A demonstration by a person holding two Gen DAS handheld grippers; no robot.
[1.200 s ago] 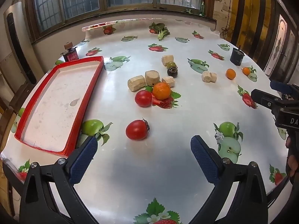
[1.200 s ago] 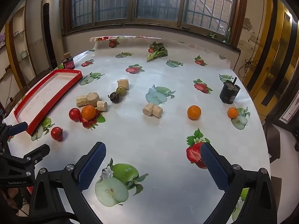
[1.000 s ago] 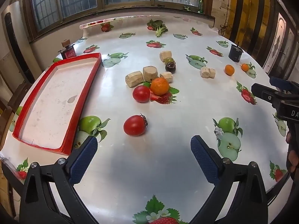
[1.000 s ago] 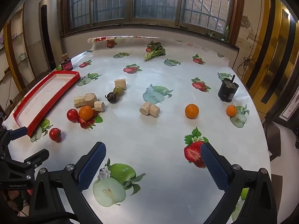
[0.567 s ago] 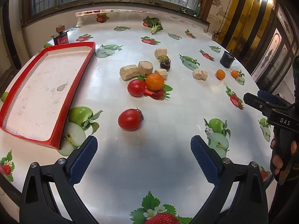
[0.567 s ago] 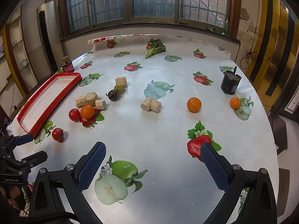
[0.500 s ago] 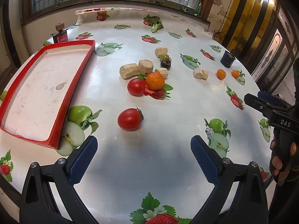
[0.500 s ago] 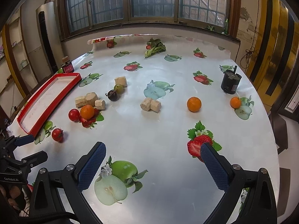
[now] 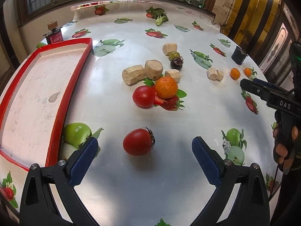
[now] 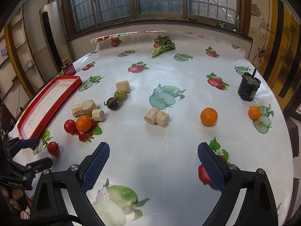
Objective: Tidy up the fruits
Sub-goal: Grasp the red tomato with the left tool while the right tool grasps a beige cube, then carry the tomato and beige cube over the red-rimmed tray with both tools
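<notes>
Two tomatoes (image 9: pixel 138 141) (image 9: pixel 143 96), three oranges (image 10: pixel 208 116) (image 10: pixel 254 112) (image 10: pixel 83 123) and six cork-like blocks (image 10: pixel 156 117) lie loose on the fruit-print surface (image 10: pixel 169 71) beside a red tray (image 9: pixel 37 86). Left hand-held gripper (image 9: pixel 144 156) gapes around the near tomato; right hand-held gripper (image 10: pixel 153 164), jaws apart but just narrowing, holds nothing. Barred windows behind.

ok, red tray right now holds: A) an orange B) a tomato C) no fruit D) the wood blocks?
C: the red tray shows only its bare, stained white floor; the nearest tomato lies on the table beside it, ahead of the open left gripper.
</notes>
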